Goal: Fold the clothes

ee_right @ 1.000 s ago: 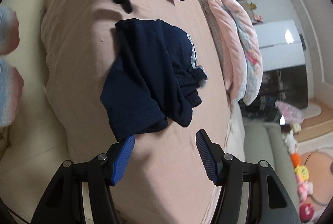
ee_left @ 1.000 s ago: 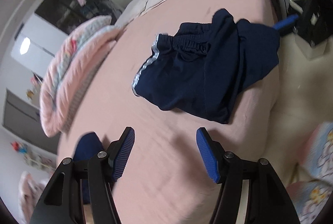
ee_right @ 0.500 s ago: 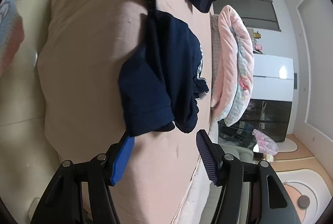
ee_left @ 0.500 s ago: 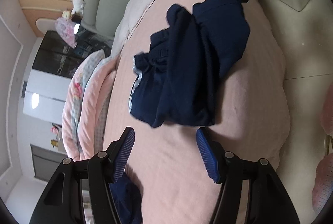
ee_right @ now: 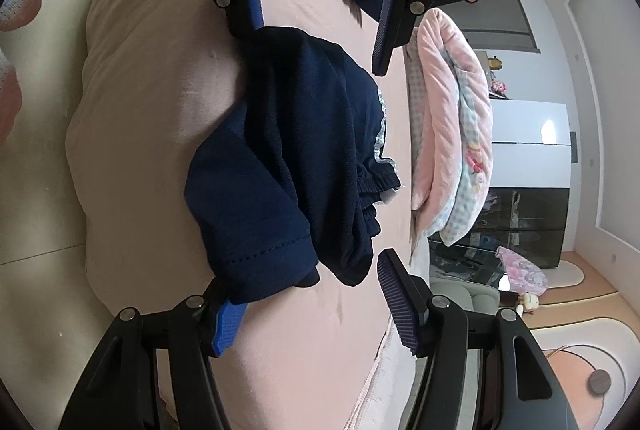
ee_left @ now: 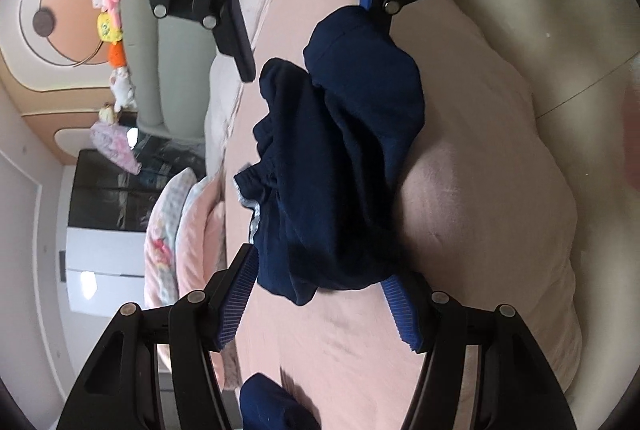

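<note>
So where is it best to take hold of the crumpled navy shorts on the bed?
Probably at the two opposite ends of the navy shorts: the stitched hem lies by the right gripper, the far end by the left gripper. The middle is bunched.

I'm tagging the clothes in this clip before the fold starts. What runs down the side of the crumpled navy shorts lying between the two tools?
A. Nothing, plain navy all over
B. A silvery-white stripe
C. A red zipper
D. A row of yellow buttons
B: a silvery-white stripe runs along one edge of the navy shorts on the pink bed sheet, also seen from the left wrist.
</note>
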`<move>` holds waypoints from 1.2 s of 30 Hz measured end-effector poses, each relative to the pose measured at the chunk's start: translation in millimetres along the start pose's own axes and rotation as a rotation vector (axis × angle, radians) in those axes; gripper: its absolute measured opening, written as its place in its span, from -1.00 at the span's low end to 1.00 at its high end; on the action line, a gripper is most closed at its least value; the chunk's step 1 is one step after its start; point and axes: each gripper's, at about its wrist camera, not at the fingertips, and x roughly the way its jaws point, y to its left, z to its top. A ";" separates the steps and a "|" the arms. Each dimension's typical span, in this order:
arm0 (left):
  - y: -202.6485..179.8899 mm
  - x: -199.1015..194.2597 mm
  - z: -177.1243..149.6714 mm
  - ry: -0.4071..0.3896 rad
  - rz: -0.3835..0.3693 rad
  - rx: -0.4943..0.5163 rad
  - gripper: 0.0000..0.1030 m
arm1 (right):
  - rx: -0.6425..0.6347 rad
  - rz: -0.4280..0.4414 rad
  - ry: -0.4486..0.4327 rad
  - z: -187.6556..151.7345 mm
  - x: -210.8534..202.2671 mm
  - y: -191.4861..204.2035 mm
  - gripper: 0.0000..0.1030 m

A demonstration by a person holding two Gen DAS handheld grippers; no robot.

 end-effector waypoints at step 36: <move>137.9 72.5 -77.3 0.004 -0.805 -1.269 -0.63 | 0.367 0.314 -0.064 -19.1 12.2 -51.7 0.20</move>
